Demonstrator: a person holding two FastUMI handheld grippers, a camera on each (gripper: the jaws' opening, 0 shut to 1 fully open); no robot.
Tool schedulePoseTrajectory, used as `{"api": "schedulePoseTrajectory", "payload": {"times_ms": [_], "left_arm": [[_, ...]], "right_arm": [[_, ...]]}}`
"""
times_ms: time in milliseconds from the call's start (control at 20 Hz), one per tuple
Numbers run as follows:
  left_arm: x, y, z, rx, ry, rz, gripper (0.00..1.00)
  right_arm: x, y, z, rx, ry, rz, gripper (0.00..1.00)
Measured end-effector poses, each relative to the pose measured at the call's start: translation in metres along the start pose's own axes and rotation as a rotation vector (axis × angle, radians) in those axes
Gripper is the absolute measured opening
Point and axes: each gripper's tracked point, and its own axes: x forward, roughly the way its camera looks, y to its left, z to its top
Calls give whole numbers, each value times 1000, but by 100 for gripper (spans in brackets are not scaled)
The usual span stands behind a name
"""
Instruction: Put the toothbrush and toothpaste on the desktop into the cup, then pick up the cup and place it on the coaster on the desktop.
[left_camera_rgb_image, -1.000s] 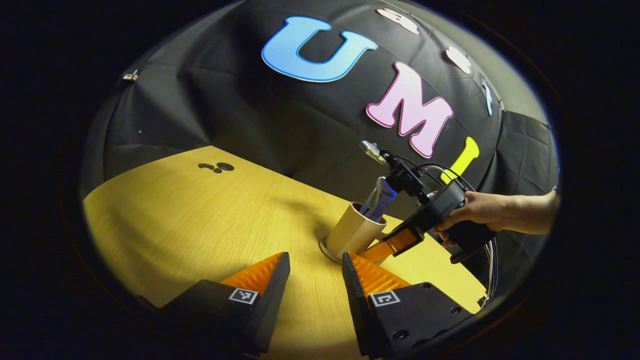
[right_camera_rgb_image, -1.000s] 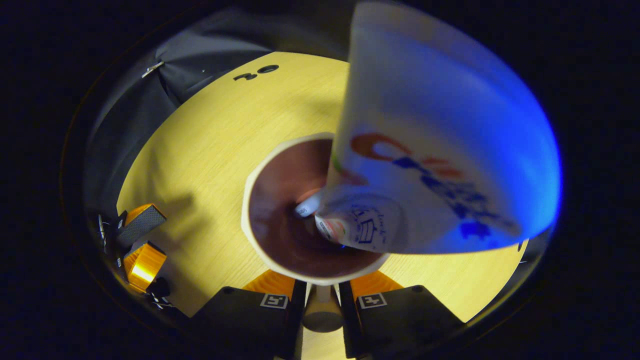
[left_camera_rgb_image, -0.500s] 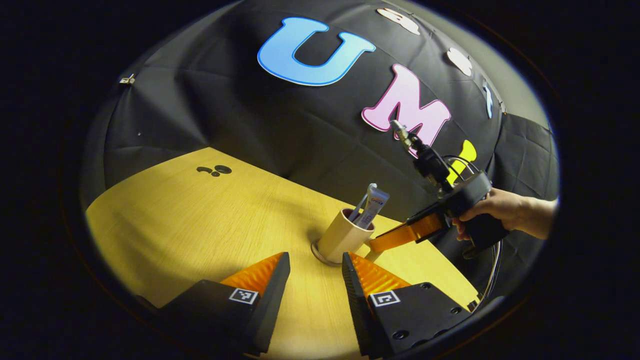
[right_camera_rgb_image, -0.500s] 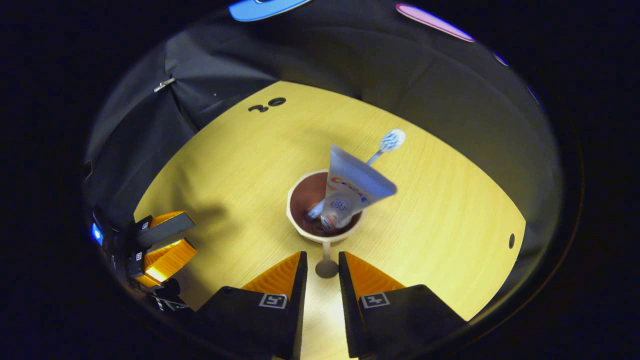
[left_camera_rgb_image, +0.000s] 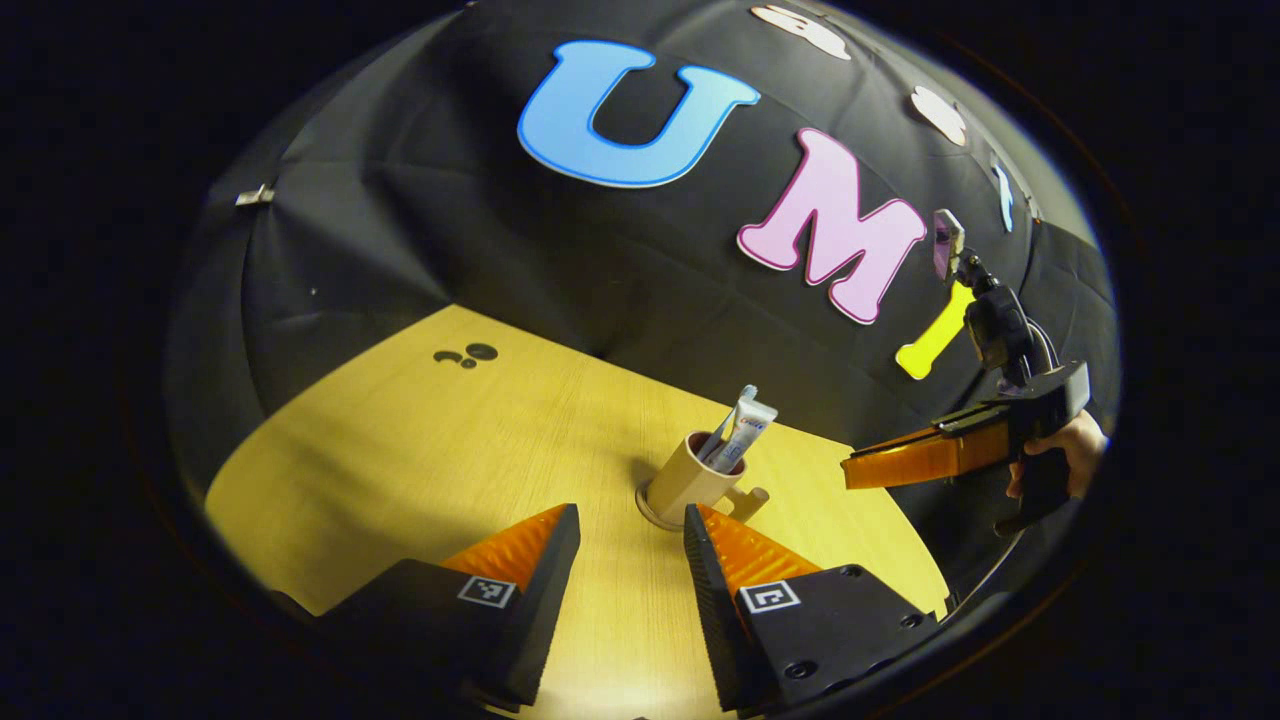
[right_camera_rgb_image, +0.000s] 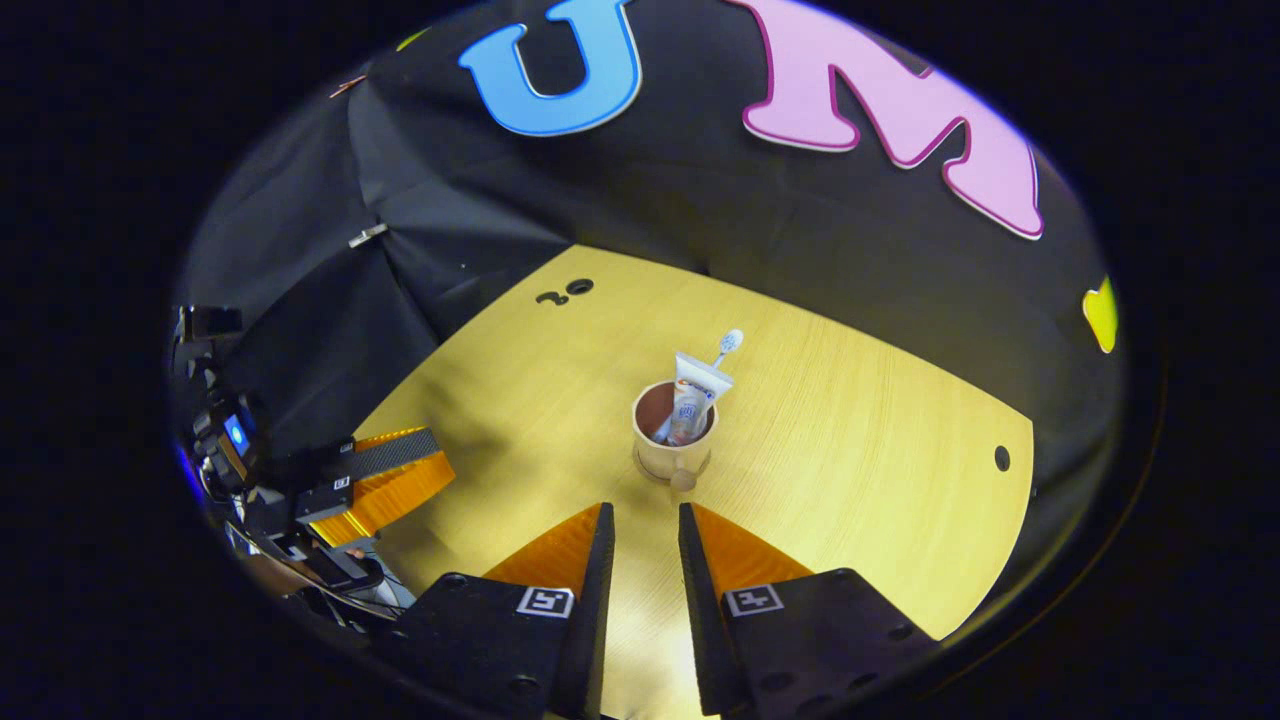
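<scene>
Right gripper (right_camera_rgb_image: 642, 512) withdrawn from cup (right_camera_rgb_image: 672, 452), toothpaste (right_camera_rgb_image: 692, 394) lettering unreadable

A light wooden desktop (left_camera_rgb_image: 420, 450) is lit pretty brightly, with the black cloth wall (left_camera_rgb_image: 480, 250) draped behind it from 9 to 3 o'clock. A small metal clip (left_camera_rgb_image: 254, 194) is pinned at 10 o'clock, creases visible everywhere.

Beige handled cup (right_camera_rgb_image: 672, 445) upright on round coaster (left_camera_rgb_image: 655, 513), toothbrush (right_camera_rgb_image: 729, 343) and white toothpaste (right_camera_rgb_image: 692, 397) tube leaning inside
</scene>
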Motion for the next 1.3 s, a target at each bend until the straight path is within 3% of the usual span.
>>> {"api": "schedulePoseTrajectory", "payload": {"times_ms": [200, 250, 300, 400, 500, 900, 1300], "left_arm": [[-26, -16, 21, 68, 6, 4, 67], [-33, -21, 24, 82, 12, 3, 67], [-41, -27, 25, 92, 20, -10, 67], [-54, -43, 25, 115, 33, -51, 67], [-64, -54, 23, 152, 38, -81, 66], [-92, -87, 30, 238, 37, -154, 67], [-118, -119, 35, 274, -22, -153, 66]], "right_arm": [[-38, 11, 0, 45, -78, -28, 40], [-48, 12, 0, 59, -101, -40, 34], [-57, 14, -1, 66, -118, -50, 40], [-74, 18, -2, 82, -158, -79, 37], [-90, 24, -8, 123, -186, -94, 43], [-131, 19, -43, 212, -240, -161, 46], [-163, 16, -51, 250, -362, -96, 49]]}}
